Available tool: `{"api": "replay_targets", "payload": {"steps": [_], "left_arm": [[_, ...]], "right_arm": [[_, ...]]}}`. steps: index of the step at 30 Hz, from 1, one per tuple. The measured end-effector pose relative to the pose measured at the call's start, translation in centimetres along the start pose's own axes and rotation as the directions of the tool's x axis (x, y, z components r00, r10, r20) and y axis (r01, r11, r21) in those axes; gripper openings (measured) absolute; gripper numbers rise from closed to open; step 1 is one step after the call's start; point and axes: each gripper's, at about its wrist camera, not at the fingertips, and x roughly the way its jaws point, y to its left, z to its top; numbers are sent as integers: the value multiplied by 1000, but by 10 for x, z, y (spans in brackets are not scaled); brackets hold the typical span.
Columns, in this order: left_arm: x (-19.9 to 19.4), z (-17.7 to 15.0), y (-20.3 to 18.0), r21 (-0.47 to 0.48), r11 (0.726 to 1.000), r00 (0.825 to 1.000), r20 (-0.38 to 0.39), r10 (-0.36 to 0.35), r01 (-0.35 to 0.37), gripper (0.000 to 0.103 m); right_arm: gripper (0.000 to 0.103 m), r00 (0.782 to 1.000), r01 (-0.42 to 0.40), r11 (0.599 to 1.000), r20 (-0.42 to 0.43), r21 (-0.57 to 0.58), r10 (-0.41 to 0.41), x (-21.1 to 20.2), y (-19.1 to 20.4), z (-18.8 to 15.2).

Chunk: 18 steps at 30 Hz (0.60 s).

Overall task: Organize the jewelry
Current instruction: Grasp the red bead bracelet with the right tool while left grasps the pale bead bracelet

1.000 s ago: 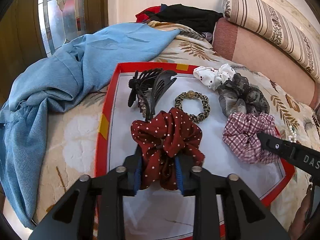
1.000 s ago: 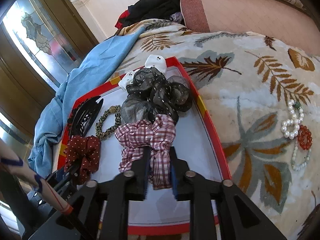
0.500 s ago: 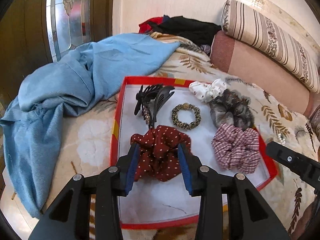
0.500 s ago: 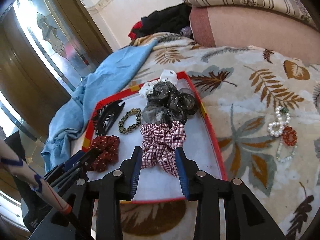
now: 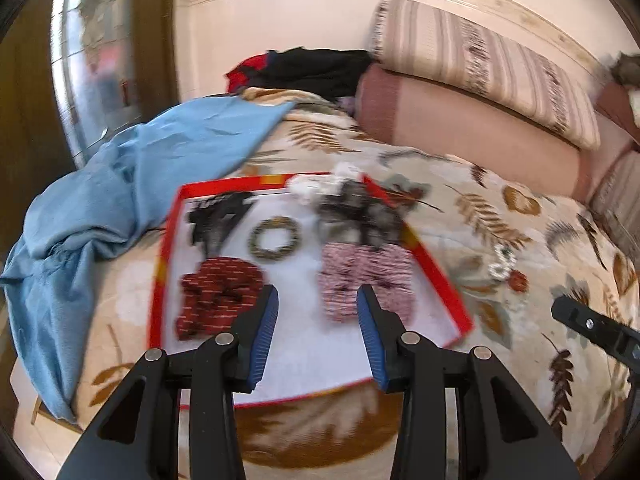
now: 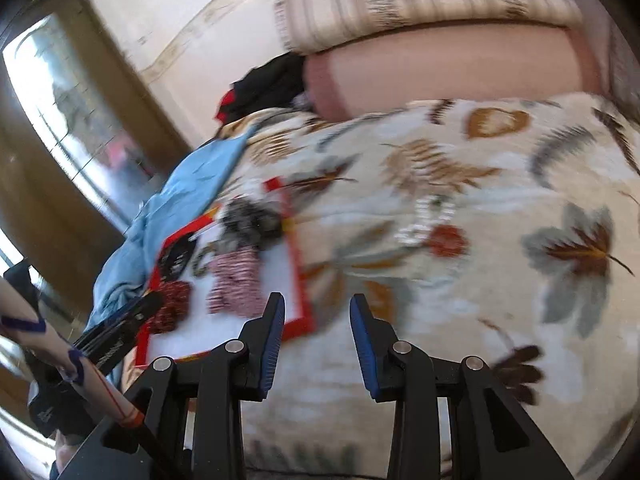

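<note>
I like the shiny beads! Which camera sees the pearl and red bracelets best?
The right wrist view: the bracelets lie near its middle on the blanket, though blurred. The left wrist view shows them smaller, off to the right.

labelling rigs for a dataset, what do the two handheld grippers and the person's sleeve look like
Both the left gripper and the right gripper are matte black plastic with angular cut-out arms, silver rivets at the pivots and ribbed blue pads inside the fingers. The sleeve is pale with dark blue marks and thin red lines.

No lettering can be read anywhere; the frames are too blurred.
</note>
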Motion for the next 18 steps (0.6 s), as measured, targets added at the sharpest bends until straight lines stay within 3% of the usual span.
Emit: {"api": "replay_targets", "payload": {"steps": [8,18], "left_arm": [[8,-8,-59,98,992,996,-36,-76,80,40],[28,-10,-84,154,980,989,-85,-117,129,40]], "right_arm": [[29,995,98,991,5,92,-99,2,-74,19],[25,983,160,985,-98,62,-153,81,-87,44]]}}
